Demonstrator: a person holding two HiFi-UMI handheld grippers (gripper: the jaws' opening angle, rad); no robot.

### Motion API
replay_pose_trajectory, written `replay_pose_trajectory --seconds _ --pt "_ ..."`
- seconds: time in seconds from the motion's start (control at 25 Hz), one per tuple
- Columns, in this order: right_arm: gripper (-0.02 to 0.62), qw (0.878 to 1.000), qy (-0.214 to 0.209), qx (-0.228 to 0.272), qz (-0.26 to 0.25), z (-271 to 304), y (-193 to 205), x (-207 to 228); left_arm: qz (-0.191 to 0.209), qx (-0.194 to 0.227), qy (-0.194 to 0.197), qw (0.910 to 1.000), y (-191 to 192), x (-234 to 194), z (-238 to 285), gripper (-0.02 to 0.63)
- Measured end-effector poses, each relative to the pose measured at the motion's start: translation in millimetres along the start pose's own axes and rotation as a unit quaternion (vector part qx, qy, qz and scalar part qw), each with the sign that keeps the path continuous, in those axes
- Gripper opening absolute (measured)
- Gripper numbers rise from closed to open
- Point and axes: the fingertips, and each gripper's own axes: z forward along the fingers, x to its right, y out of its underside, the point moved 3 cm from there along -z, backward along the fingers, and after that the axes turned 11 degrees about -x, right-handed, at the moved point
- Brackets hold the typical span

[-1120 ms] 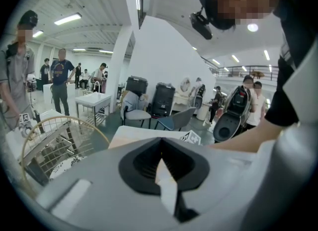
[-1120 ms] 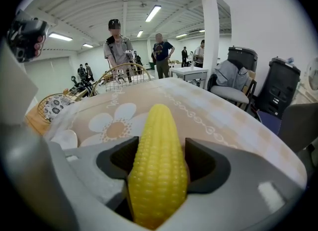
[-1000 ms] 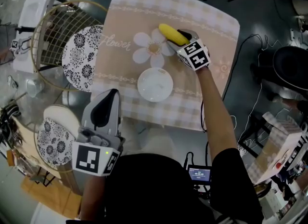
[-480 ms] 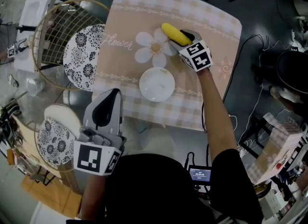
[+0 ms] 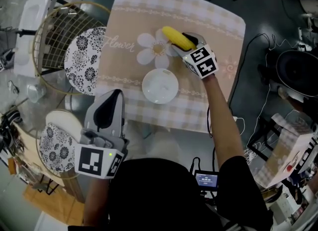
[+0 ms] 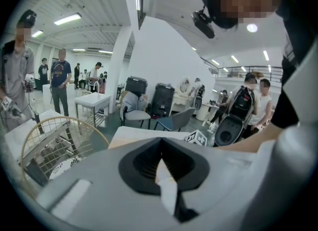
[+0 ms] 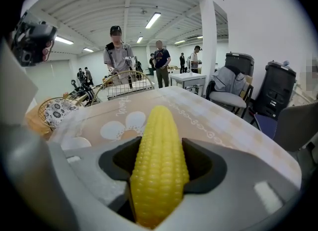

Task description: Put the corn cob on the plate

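Corn cob (image 7: 159, 165): it lies lengthwise between the fingers (image 7: 115, 161) of your right gripper (image 7: 160, 169), and both pads are closed against its sides. The thick end sits back in the throat of the jaws. The tapered tip reaches out past the fingertips, in line with them. In the head view the corn cob (image 5: 177, 37) sticks out ahead of the right gripper (image 5: 186, 42), over the edge of the printed flower (image 5: 155, 50) on the tablecloth (image 5: 198, 16). I cannot tell whether the tip touches the cloth.

White plate (image 5: 160, 86): empty, flat on the tablecloth. It is on the left-finger side of your right gripper and back toward you from the fingertips. It is near the cob but not touching it. The flower lies between the plate and the cob's tip.

Left gripper (image 5: 113, 97): you hold it low, off the near edge of the table, well apart from the cob and the plate. In the left gripper view the left gripper (image 6: 160, 148) has its pads meeting at the tips, with nothing between them.

Surroundings: beyond the left gripper's fingertips, on their left-finger side, a wire basket (image 5: 52, 26) holds a patterned plate (image 5: 84, 58). A second patterned plate (image 5: 55, 144) is just beside the left gripper's body on the same side. People stand in the background of both gripper views.
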Motion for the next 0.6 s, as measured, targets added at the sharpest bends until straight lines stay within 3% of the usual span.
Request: replay_pose_trajectory --seconds 0.6 --pt "0.253 0.998 -0.047 0.018 -0.038 -28 13 -79 0.008 0.003 0.004 1.0000 9 9 -13 0.006"
